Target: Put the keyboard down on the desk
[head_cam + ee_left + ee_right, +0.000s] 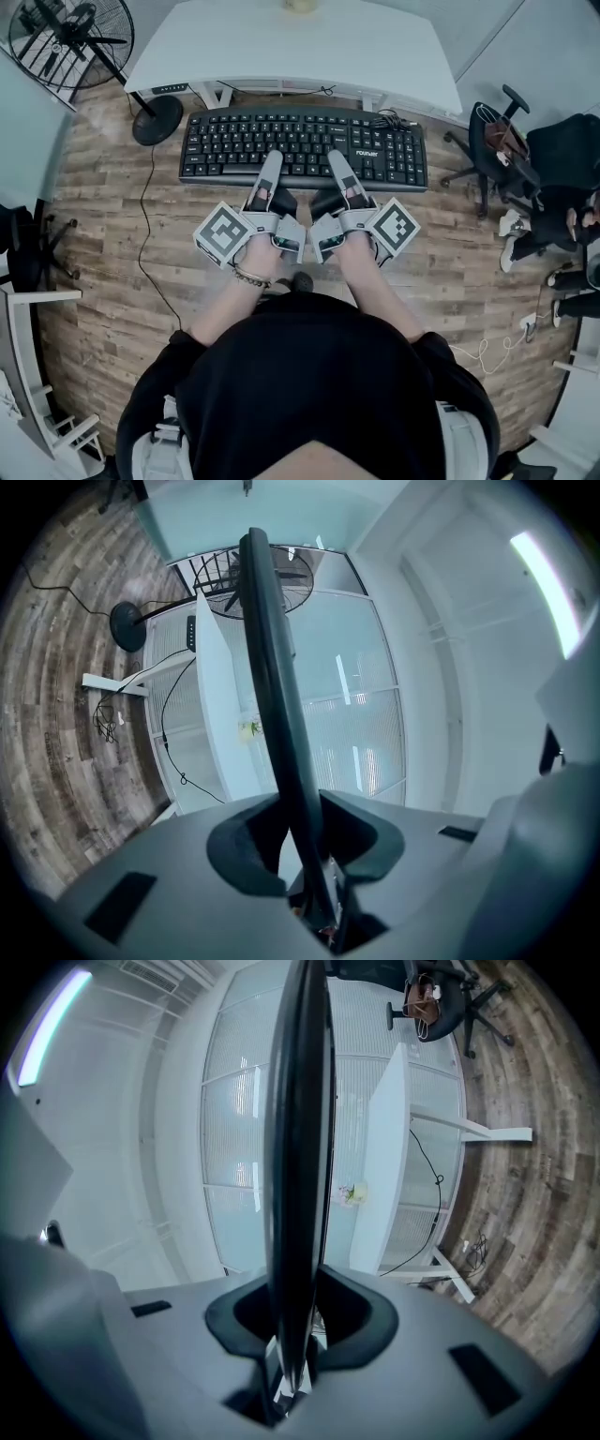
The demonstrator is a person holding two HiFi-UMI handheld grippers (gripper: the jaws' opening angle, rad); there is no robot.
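Near: left gripper and right gripper side by side, jaws of each pinching the near long edge of the black keyboard at mid-span. Keyboard held flat in air over the wood floor, short of the white desk. Judged light, stiff, smooth plastic; a thin-edge grip may let it sag or slip. Standing fan far left, office chair right

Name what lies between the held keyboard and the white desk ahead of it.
Nothing stands there: in the head view, between the keyboard and the desk only that desk's frame and a cable show.
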